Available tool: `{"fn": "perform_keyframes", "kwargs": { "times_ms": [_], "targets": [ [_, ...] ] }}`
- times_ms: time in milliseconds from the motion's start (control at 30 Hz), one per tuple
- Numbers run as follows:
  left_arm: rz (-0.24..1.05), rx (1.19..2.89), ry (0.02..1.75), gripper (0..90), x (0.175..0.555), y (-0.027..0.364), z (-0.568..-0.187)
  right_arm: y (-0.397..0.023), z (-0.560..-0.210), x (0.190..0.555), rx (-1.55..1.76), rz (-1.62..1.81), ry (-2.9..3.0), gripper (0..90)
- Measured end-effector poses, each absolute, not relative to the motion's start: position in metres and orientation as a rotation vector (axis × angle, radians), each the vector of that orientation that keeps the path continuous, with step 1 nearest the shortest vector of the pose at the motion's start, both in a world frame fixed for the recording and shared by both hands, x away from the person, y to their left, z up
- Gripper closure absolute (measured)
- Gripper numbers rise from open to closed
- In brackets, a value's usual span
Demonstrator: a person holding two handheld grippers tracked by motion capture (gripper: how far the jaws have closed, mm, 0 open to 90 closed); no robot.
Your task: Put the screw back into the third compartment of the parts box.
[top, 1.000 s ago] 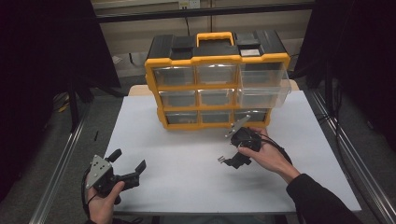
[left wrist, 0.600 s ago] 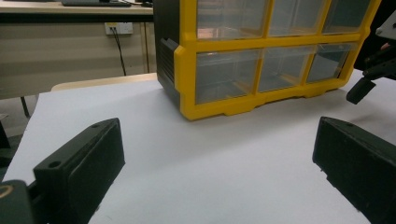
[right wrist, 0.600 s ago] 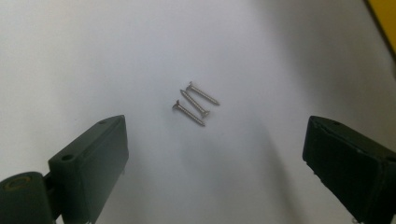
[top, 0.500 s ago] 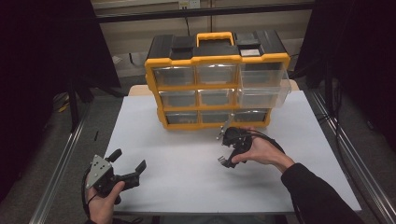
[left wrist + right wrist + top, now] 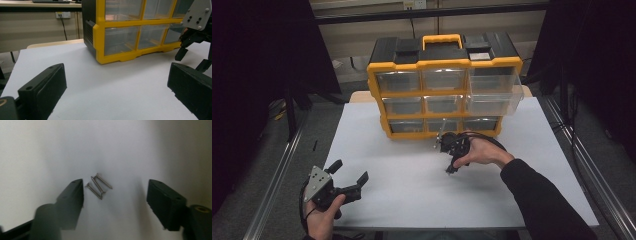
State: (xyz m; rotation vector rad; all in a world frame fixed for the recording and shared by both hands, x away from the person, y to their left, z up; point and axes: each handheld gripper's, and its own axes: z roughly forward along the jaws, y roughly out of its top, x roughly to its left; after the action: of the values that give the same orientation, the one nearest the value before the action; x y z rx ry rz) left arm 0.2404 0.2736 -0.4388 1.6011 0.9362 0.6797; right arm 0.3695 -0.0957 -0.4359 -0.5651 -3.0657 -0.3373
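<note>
Two grippers work over the white table (image 5: 412,185) in the high view: the right gripper (image 5: 451,155) points down just in front of the yellow drawer cabinet (image 5: 444,90), while the left gripper (image 5: 347,177) rests well off toward the near left corner, jaws wide. From the left gripper view, its own jaws gape empty toward that cabinet (image 5: 132,37). Along the right gripper view, three small screws (image 5: 98,185) lie loose on the table between jaws that have just been closing, half-wide and not gripping them.

Silver screws (image 5: 98,185), white table (image 5: 412,185), yellow-and-black organizer (image 5: 444,65), black fingers (image 5: 72,195).
</note>
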Motion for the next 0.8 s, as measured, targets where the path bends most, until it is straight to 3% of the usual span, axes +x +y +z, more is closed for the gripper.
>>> {"fn": "perform_keyframes", "kwargs": {
  "times_ms": [67,533,800],
  "targets": [
    [0.679,1.601,0.937,2.2,0.240,0.274,-0.439,-0.096,-0.437,0.371,-0.533,-0.324,-3.076,37.7],
    [0.677,1.601,0.939,2.2,0.241,0.273,-0.439,-0.085,-0.440,0.375,-0.438,-0.256,-3.056,56.6],
    [0.678,1.605,0.940,2.2,0.241,0.274,-0.439,-0.082,-0.445,0.379,-0.401,-0.263,-3.062,61.3]
  ]
}}
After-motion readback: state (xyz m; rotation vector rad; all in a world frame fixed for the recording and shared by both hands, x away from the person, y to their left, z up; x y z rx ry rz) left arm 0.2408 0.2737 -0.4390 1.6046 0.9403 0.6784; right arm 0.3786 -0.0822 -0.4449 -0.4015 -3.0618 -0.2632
